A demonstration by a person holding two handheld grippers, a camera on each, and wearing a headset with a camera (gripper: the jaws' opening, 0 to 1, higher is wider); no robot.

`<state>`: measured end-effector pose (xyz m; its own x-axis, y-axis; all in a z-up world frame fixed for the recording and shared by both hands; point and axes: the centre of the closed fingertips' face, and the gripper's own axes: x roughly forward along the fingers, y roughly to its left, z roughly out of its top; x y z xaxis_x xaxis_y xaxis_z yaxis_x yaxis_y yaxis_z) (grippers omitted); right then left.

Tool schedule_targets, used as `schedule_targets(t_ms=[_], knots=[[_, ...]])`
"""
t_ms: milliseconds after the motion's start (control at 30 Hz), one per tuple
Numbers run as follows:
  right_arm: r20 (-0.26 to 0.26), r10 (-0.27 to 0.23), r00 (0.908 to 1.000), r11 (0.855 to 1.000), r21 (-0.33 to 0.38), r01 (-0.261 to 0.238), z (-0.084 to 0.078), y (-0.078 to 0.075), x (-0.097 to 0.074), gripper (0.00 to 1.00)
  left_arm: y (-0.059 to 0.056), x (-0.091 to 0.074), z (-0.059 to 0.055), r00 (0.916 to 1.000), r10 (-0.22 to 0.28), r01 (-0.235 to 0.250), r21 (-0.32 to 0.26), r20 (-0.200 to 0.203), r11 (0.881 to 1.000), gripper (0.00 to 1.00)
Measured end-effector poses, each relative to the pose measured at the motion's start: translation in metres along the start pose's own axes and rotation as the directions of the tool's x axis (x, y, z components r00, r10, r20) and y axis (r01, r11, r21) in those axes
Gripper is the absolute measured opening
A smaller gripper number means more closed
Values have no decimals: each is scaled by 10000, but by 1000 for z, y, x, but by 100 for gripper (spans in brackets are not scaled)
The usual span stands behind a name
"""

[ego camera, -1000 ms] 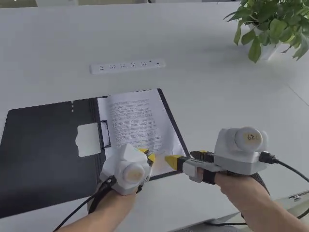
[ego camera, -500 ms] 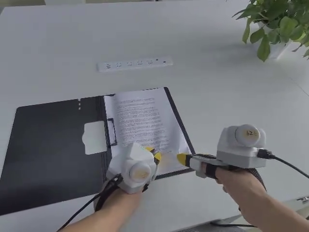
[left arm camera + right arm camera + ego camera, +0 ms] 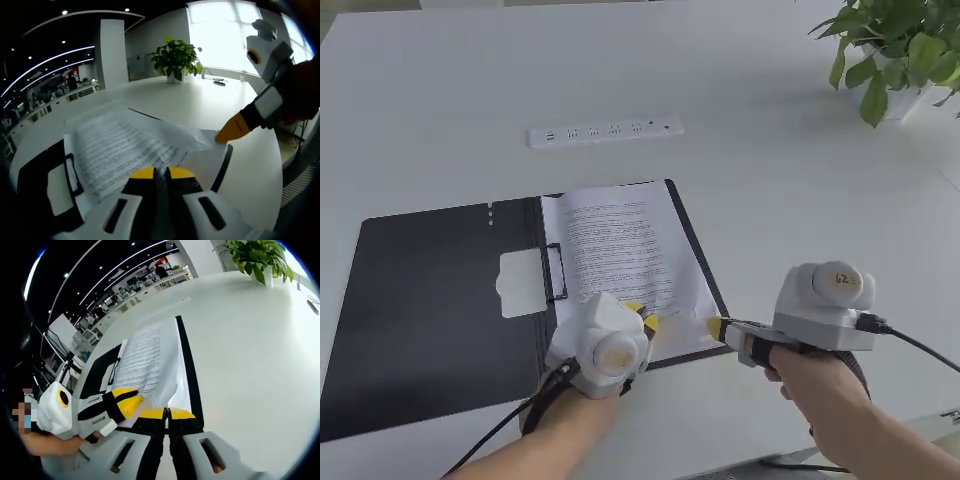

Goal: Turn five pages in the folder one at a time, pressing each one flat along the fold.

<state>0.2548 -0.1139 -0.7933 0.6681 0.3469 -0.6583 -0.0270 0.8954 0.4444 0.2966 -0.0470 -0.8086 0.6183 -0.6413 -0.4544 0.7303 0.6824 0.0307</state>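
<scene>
With the right gripper (image 3: 715,325) fingers clamped on the page (image 3: 620,240) corner, lift slowly while the left gripper (image 3: 642,319) fingers, pressed together, pin the sheets (image 3: 205,162) beneath.

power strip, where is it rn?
In the head view the power strip lies on the white table, upper centre, beyond the far edge of the open folder and left of the potted plant.

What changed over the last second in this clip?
The right tongs drew outward to the lower right corner of the top page. That corner now lifts at their tip and seems pinched. The left tongs stayed shut, resting near the page's bottom edge. The folder and power strip stayed put; the overall shift is camera motion.
</scene>
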Motion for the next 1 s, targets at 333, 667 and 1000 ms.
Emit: schedule_targets(t_ms=[333, 667, 1000], knots=[[226, 345, 9991, 9992, 208, -350, 6, 10, -4, 0, 1, -3, 0, 9999, -24, 16, -634, -134, 9980, 8], [958, 1405, 9854, 9901, -163, -1396, 25, 50, -17, 0, 17, -35, 1, 9996, -153, 128, -993, -247, 9950, 12], [1484, 2876, 9462, 9572, -792, -2785, 37, 110, -27, 0, 44, -86, 23, 9987, 288, -222, -1521, 419, 9881, 16]])
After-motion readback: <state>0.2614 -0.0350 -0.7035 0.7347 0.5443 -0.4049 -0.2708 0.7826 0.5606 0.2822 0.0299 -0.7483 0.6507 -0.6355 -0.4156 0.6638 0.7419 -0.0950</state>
